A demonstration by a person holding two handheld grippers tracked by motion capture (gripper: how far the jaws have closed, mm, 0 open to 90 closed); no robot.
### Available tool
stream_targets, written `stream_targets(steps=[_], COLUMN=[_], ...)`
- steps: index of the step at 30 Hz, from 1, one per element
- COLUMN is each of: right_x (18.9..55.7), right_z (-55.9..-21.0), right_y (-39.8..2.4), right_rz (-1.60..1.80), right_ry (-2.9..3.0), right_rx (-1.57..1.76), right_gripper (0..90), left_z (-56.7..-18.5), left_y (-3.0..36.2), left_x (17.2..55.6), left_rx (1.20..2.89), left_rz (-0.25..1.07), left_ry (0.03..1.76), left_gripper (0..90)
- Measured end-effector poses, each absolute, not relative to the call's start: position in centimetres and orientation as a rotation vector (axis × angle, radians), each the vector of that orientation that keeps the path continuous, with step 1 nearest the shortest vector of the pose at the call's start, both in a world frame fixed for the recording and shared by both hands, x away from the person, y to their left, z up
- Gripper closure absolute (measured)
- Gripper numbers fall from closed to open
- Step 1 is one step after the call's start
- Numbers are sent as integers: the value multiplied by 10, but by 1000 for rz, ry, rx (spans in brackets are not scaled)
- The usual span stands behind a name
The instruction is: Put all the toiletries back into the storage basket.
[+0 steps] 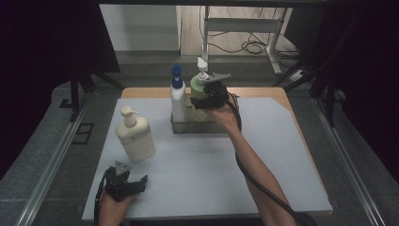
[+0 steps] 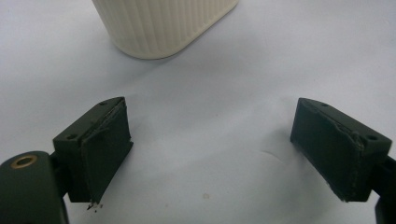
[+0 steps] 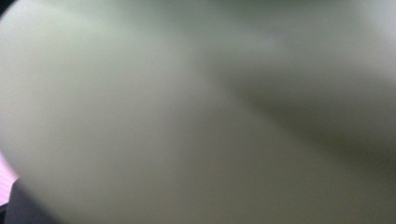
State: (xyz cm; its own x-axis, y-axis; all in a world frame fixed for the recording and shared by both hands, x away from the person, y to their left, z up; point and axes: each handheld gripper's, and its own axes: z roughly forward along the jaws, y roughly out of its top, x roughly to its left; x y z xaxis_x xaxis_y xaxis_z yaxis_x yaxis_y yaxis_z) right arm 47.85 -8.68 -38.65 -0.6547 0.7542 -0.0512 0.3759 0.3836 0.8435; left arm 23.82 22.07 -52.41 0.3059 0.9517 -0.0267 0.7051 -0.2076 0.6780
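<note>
At 12 o'clock on the bench point(image 1: 282, 155), right tool point(image 1: 203, 96) grips the upright green pump bottle point(image 1: 198, 84) over the clear tray point(image 1: 181, 127). Axis vertical; tray directly below. Left tool point(image 1: 136, 181) wide, empty, at 7 o'clock.

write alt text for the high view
The right gripper holds a pale green pump bottle over a clear tray, beside a white bottle with a blue cap. The open left gripper rests near a cream pump bottle on the grey table.
</note>
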Motion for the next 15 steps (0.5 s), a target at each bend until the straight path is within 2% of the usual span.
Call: stream_targets(steps=[15], right_x=[480], right_z=[-403], right_y=[-85], right_rz=[1161], right_ry=[2271], right_rx=[1007], right_gripper=[121], left_z=[-524], left_y=[221], left_x=[238], left_rx=[1992], left_rz=[542], left_ry=[1464], left_gripper=[118])
